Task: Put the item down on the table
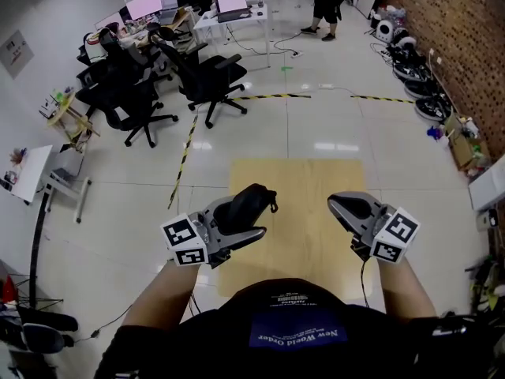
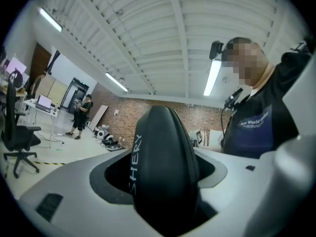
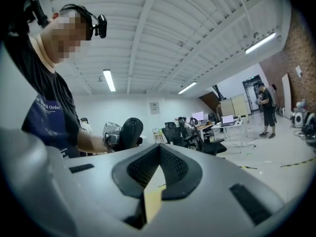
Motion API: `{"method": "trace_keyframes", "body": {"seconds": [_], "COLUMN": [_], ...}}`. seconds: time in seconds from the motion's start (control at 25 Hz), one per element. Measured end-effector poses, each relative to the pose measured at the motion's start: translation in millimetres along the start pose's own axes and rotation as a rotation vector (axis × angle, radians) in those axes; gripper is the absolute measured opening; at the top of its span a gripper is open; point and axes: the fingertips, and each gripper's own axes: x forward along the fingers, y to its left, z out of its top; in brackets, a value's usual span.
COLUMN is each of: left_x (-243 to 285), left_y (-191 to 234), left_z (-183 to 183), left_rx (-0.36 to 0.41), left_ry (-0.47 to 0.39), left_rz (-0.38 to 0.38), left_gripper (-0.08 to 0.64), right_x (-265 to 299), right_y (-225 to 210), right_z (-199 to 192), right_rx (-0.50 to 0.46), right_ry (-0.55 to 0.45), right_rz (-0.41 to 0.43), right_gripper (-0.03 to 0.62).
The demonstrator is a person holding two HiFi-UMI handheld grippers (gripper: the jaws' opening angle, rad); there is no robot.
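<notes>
Glossy white office floor, a brick wall (image 1: 458, 22) and a cluster of black office chairs (image 1: 205, 77) frame a pale wooden table (image 1: 316, 180) lying below both hand-held grippers. The left gripper (image 1: 245, 221) is clamped across a black zippered case (image 1: 254, 198), which stands on edge between its jaws and rises well past their tips, held in the air above the table rather than resting on it. The right gripper (image 1: 341, 205), off to the case's right and apart from it, has its jaws drawn together with nothing between them.

The risk, judged from this pose, is a drop rather than a placement. The case's shell is smooth and rounded, so the grip may slide as the gripper tilts down. Opening the jaws this high above the wood would likely let the case bounce or roll. The left gripper also appears to hang near the table's left border, so a release straight beneath it could send the case over the side onto the floor.
</notes>
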Motion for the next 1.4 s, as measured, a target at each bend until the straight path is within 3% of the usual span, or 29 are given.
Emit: {"method": "trace_keyframes", "body": {"seconds": [0.2, 0.44, 0.6, 0.72, 1.04, 1.24, 1.4], "left_x": [33, 90, 106, 111, 117, 115, 116], "left_y": [80, 179, 206, 229, 260, 249, 231], "left_z": [-42, -134, -216, -257, -316, -333, -334], "left_rx": [0.128, 0.239, 0.287, 0.342, 0.451, 0.397, 0.366], "left_ry": [0.233, 0.504, 0.692, 0.795, 0.972, 1.031, 1.029], "left_rz": [0.036, 0.066, 0.061, 0.066, 0.081, 0.021, 0.005], "left_gripper": [0.334, 0.336, 0.334, 0.334, 0.336, 0.336, 0.337], "right_x": [20, 44, 46, 52, 55, 50, 41], "right_y": [-48, -117, -128, -134, -130, -131, -122], "right_z": [-30, -98, -151, -176, -203, -208, -208], "right_rx": [0.013, 0.044, 0.119, 0.138, 0.154, 0.163, 0.166], "right_ry": [0.018, 0.066, 0.122, 0.145, 0.178, 0.176, 0.167], "right_rz": [-0.035, -0.105, -0.115, -0.118, -0.089, -0.09, -0.095], "right_gripper": [-0.012, -0.012, -0.012, -0.012, -0.012, -0.012, -0.012]}}
